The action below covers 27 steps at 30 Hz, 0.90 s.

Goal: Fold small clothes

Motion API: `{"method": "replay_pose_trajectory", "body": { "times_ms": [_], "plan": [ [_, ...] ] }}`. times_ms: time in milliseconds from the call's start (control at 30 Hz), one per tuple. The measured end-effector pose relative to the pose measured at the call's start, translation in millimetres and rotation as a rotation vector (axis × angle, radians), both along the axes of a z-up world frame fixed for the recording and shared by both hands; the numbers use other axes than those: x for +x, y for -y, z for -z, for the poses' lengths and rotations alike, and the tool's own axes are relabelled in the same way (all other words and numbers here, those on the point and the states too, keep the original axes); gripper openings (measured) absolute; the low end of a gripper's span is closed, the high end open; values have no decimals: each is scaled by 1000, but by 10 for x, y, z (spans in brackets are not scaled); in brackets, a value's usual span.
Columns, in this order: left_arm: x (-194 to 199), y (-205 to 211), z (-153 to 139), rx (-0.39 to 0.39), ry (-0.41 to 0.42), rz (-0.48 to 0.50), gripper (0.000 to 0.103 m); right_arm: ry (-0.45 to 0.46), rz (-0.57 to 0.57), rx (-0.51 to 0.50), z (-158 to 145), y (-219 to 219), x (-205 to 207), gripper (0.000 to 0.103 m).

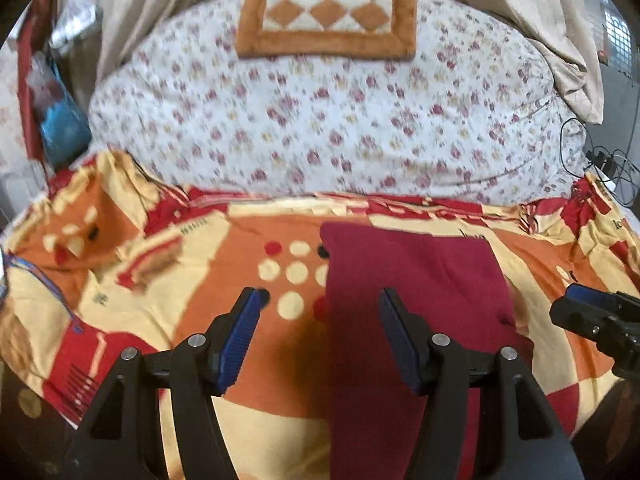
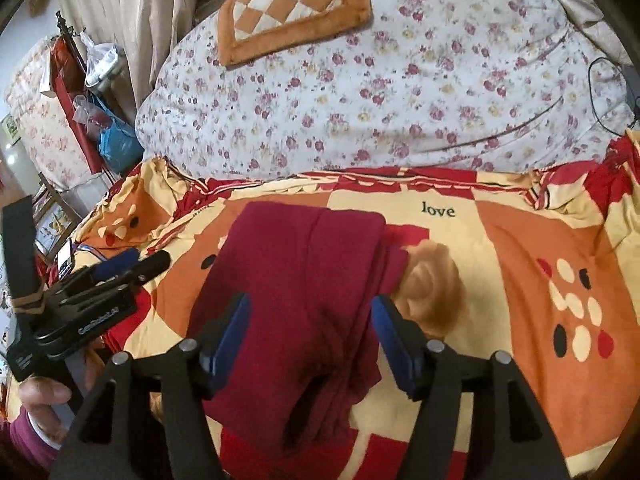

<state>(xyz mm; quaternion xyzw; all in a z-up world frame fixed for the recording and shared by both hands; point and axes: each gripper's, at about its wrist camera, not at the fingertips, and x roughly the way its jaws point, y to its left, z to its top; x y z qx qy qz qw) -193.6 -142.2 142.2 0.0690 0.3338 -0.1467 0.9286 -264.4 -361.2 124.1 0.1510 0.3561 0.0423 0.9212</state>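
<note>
On a bed (image 2: 520, 240), a folded maroon garment (image 2: 296, 300) lies beneath both empty, wide hand-held grippers, left (image 1: 320, 300) and right (image 2: 310, 304).

We're in a home bedroom: a bed under a floral quilt (image 2: 400, 92), a patterned sheet (image 2: 540, 248) reading "love", a checkered cushion (image 2: 292, 4) at the head, curtains (image 2: 120, 20) alongside and bags (image 2: 116, 140) hanging nearby.

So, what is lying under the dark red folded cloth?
The dark red cloth lies on an orange, cream and red patterned sheet. A tan printed patch shows at its right edge. The print beneath the cloth is covered.
</note>
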Motion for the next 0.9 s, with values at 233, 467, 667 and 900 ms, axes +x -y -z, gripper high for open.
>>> {"method": "replay_pose_trajectory", "body": {
  "times_ms": [233,467,667,900],
  "plan": [
    [-44,-66,-49,-23,13,-14,52,28,65,-90,-91,-66,-102,75],
    [-42,-116,-32,-6,14,-72,52,17,82,-156,-51,-142,-120,77],
    [-33,-132,-18,0,5,-79,52,11,84,-147,-34,-162,-91,78],
    [-40,-106,-27,-4,13,-72,52,11,84,-142,-30,-184,-86,86]
  ]
}}
